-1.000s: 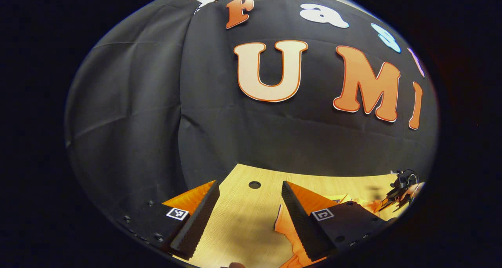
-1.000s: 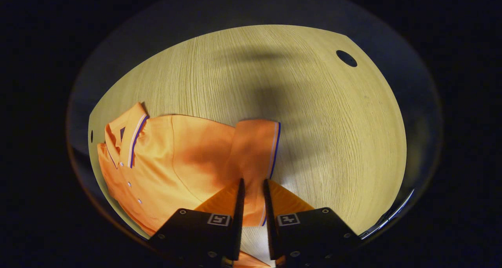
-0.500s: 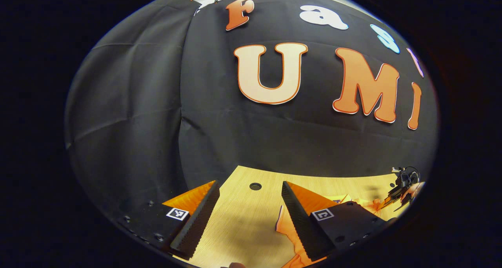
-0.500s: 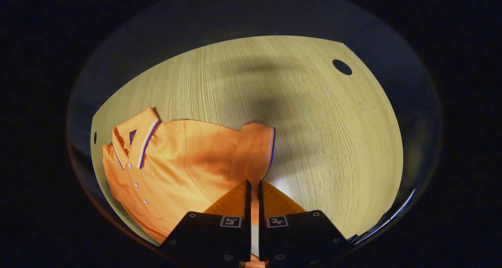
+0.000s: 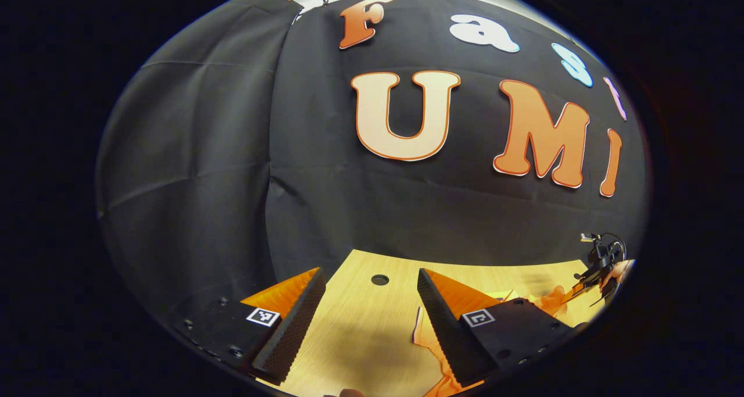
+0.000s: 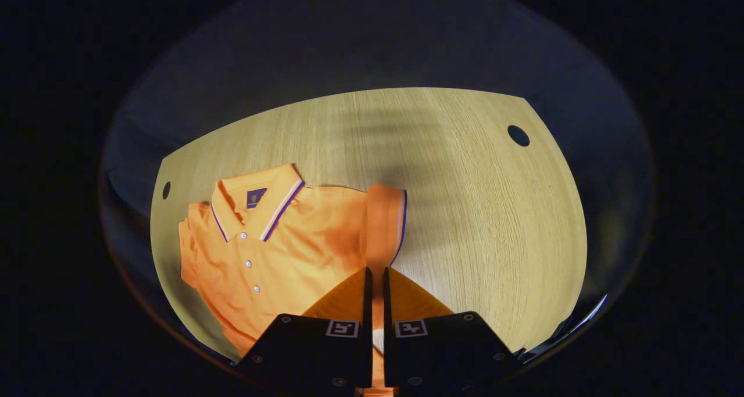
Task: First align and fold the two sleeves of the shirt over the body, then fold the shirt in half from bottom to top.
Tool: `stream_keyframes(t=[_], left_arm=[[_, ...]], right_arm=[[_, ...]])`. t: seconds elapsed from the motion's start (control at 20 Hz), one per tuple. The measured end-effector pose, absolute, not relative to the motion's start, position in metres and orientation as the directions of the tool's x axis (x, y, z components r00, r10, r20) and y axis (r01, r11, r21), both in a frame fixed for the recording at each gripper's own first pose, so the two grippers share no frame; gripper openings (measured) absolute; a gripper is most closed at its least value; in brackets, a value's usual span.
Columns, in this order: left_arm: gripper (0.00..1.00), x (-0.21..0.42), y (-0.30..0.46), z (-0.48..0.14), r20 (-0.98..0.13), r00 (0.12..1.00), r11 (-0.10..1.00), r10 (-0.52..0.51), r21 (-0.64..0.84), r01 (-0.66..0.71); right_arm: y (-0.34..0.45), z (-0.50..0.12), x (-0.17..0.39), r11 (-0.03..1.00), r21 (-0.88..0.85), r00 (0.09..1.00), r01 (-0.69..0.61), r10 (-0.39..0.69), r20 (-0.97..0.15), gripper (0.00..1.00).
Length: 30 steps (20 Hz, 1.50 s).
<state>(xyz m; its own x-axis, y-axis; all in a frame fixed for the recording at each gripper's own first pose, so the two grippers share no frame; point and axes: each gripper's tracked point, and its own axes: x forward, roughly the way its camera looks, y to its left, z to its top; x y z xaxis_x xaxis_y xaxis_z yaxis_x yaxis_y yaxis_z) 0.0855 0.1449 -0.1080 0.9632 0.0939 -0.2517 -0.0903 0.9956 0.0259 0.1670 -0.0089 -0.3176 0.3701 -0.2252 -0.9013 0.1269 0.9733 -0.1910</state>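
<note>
Lifting since a second ago, the right gripper has its fingers closed on the sleeve of the orange shirt, where earlier they stood slightly apart; more of the collar now shows. The sleeve rises straight ahead of the fingertips, body spread to their left on the wooden table, bare wood to the right. The left gripper stays wide open, holding nothing, shirt cloth beside its right finger, table edge ahead.
</note>
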Motion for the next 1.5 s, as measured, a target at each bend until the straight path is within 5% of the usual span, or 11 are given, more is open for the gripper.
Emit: stream_keyframes(t=[0.5, 0.95, 1.15, 1.35, 1.5], left_arm=[[0.98, 0.074, 0.196, -0.108, -0.247, 0.964, 0.995, 0.102, 0.023, -0.099], [0.98, 0.063, 0.228, -0.11, -0.261, 0.958, 0.993, 0.117, 0.035, -0.112], [0.98, 0.06, 0.228, -0.113, -0.267, 0.958, 0.994, 0.104, 0.043, -0.097], [0.98, 0.064, 0.221, -0.114, -0.274, 0.958, 0.996, 0.085, 0.036, -0.078], [0.98, 0.068, 0.21, -0.119, -0.285, 0.956, 0.998, 0.064, 0.035, -0.056]], right_arm=[[0.088, -0.32, 0.161, 0.975, -0.219, 0.39, -0.033, -0.189, -0.901, 0.08], [0.168, -0.355, 0.149, 0.989, -0.087, 0.334, -0.121, -0.042, -0.942, 0.08], [0.194, -0.358, 0.145, 0.991, -0.008, 0.332, -0.131, 0.036, -0.943, 0.32], [0.201, -0.35, 0.145, 0.99, -0.004, 0.382, -0.14, 0.05, -0.923, 0.97], [0.198, -0.334, 0.149, 0.991, -0.026, 0.452, -0.135, 0.038, -0.891, 0.99]])
